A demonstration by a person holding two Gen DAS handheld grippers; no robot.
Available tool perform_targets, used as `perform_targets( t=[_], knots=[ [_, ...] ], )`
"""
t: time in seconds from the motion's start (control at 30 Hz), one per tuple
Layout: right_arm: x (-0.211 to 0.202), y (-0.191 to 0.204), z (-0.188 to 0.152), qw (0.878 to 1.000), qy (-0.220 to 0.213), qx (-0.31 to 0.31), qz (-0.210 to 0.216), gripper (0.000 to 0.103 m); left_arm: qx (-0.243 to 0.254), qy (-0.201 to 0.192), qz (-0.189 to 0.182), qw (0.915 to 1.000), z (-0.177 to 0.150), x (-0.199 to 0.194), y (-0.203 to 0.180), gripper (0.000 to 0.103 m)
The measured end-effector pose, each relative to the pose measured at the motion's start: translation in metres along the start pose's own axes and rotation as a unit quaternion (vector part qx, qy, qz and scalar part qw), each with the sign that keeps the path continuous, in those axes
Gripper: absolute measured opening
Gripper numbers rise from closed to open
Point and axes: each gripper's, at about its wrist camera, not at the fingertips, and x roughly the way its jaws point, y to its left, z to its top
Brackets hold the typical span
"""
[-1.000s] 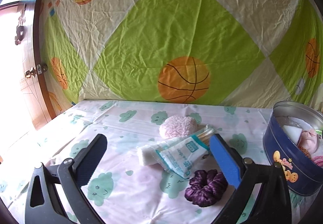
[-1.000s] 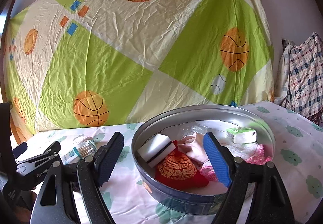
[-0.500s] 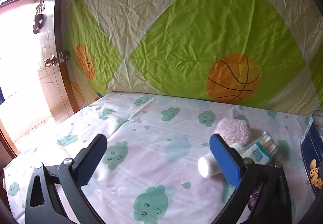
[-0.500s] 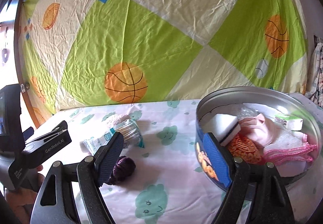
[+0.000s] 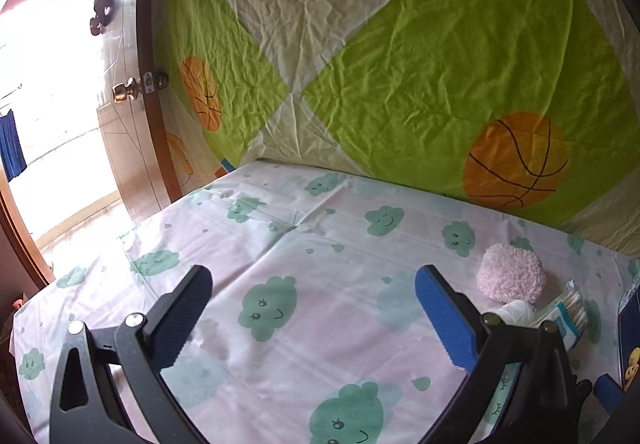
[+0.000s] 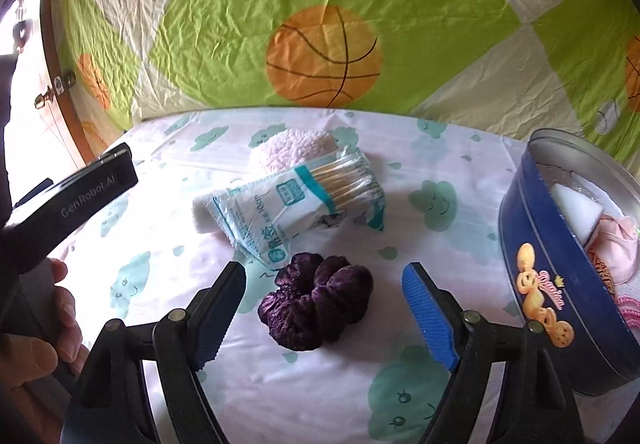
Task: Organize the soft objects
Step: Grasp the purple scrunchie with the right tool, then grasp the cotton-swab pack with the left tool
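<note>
We see the cloud-print sheet (image 6: 400, 396) bearing all items. The blue tin (image 6: 560, 308) stands at right, holding soft pieces. The cotton-swab pack (image 6: 296, 196) lies mid-sheet, a pink puff (image 6: 288, 148) behind it. The purple scrunchie (image 6: 316, 300) lies between the right gripper's (image 6: 324, 308) wide, slightly closing jaws, untouched. Our left gripper (image 5: 312, 308) gapes empty over bare sheet.

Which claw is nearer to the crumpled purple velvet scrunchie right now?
Right. The right claw is open, straddling the purple velvet scrunchie; the left claw aims at bare sheet, away from it.
</note>
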Motion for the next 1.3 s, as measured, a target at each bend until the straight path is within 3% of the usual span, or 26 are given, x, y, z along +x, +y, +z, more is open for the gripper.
perform_targets(
  t=[0.1,0.2,0.5,0.63,0.8,0.93,1.03,1.17,1.3],
  knots=[
    [0.012,0.007,0.001,0.999,0.032,-0.016,-0.002,0.060,-0.004,0.003,0.001,1.0000,0.000,0.001,0.002,0.103],
    [0.018,0.008,0.001,0.999,0.046,-0.022,-0.005,0.059,-0.003,0.001,0.000,1.0000,0.000,0.000,0.002,0.103],
    [0.013,0.004,0.003,0.999,0.043,-0.017,0.005,0.039,0.005,-0.005,-0.009,0.9999,-0.001,-0.003,-0.001,0.103],
    [-0.010,-0.003,0.001,1.000,-0.008,-0.008,0.020,0.039,0.007,-0.019,-0.033,0.9993,0.000,-0.010,-0.002,0.103],
    [-0.061,-0.015,-0.006,0.992,-0.122,-0.033,-0.028,0.039,0.029,-0.055,-0.091,0.9939,0.000,-0.026,-0.014,0.103],
    [-0.086,-0.034,-0.013,0.982,-0.175,-0.035,-0.067,0.039,0.073,-0.082,-0.132,0.9851,-0.005,-0.040,-0.037,0.103],
    [-0.093,-0.046,-0.011,0.978,-0.191,-0.026,-0.078,0.039,0.115,-0.076,-0.150,0.9791,-0.011,-0.043,-0.059,0.103],
    [-0.093,-0.061,-0.006,0.977,-0.192,-0.008,-0.089,0.039,0.144,-0.036,-0.170,0.9742,-0.016,-0.039,-0.088,0.103],
    [-0.094,-0.074,-0.002,0.978,-0.189,0.015,-0.087,0.039,0.213,-0.037,-0.160,0.9630,-0.026,-0.044,-0.122,0.103]
  ],
)
